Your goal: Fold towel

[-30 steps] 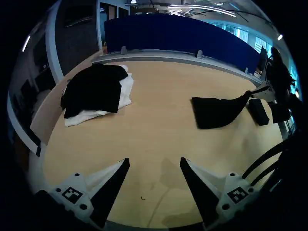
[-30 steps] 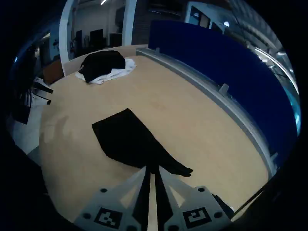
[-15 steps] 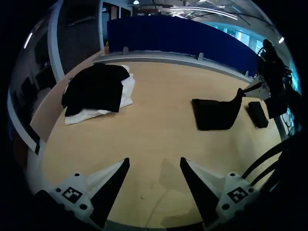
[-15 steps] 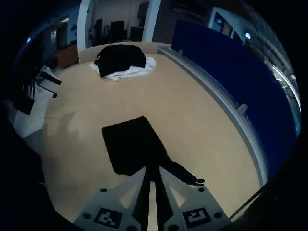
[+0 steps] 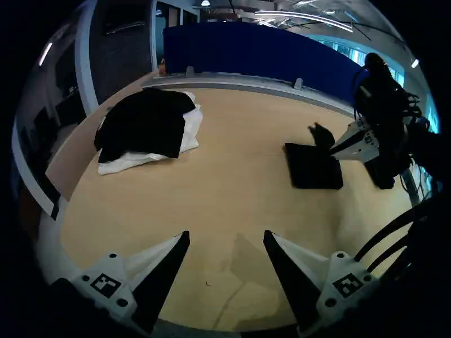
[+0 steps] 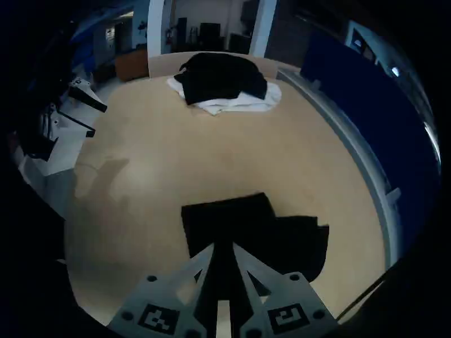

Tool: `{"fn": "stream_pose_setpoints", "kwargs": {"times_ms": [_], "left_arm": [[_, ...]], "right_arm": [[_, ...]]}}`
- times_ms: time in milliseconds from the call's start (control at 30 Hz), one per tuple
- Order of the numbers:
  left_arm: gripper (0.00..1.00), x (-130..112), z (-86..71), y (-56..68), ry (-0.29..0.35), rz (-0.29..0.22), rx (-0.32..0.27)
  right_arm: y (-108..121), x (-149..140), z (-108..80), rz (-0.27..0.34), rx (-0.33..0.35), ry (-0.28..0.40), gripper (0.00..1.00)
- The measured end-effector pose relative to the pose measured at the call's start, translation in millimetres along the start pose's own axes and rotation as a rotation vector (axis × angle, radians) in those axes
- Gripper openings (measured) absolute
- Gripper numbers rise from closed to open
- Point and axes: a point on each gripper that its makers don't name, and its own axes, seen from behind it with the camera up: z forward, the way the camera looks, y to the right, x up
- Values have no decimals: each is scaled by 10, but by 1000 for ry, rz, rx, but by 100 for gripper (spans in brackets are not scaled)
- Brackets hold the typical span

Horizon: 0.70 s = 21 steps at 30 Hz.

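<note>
Pale wood tabletop (image 5: 225, 186) spreads across the left gripper view; the left gripper (image 5: 225, 232) hangs low over its near edge, tongs spread wide and empty, well apart from the work, probably waiting for its turn. To the right of centre lies the black towel (image 5: 313, 166), already doubled into a small flat rectangle; the right gripper (image 5: 334, 146) reaches in from the right, held by a dark-sleeved hand (image 5: 383, 101), and lifts one small flap of the towel above its far edge, apparently to carry that layer over the rest. At the far left of the table sits a heap of black and white cloths (image 5: 146, 127), likely the stock waiting to be folded; a blue partition (image 5: 253, 53) stands behind the table.

Black fabric sits closest in the right gripper view; the towel (image 6: 259, 231) lies on the table (image 6: 169, 169) directly under and ahead of the right gripper (image 6: 224, 248); its tongs are drawn narrow with dark cloth showing between them, so they seem to pinch a fold of the towel. One layer sits askew on another, which suggests the fold is half laid. The cloth heap (image 6: 222, 84) rests at the far end; the left gripper (image 6: 99, 121) shows at the left edge, tongs apart, near the table's rim. The blue partition (image 6: 366, 101) runs along the right.
</note>
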Motion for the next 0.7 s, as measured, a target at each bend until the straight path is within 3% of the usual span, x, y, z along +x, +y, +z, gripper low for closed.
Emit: {"fn": "stream_pose_setpoints", "kwargs": {"times_ms": [167, 267, 533, 600, 700], "left_arm": [[97, -17, -8, 30, 2, -24, -3], [97, -13, -9, 37, 3, -29, -4], [97, -19, -1, 4, 0, -28, 0], [97, -19, -3, -10, 0, -27, 3], [97, -18, -11, -32, 0, -27, 6]], "right_arm": [[-243, -59, 424, 76, 56, -18, 7], [-296, -116, 493, 90, 59, -28, 8], [-279, -130, 469, 91, 55, -23, 8], [-260, -119, 454, 94, 50, -14, 13], [-223, -101, 422, 94, 33, 5, 38]]}}
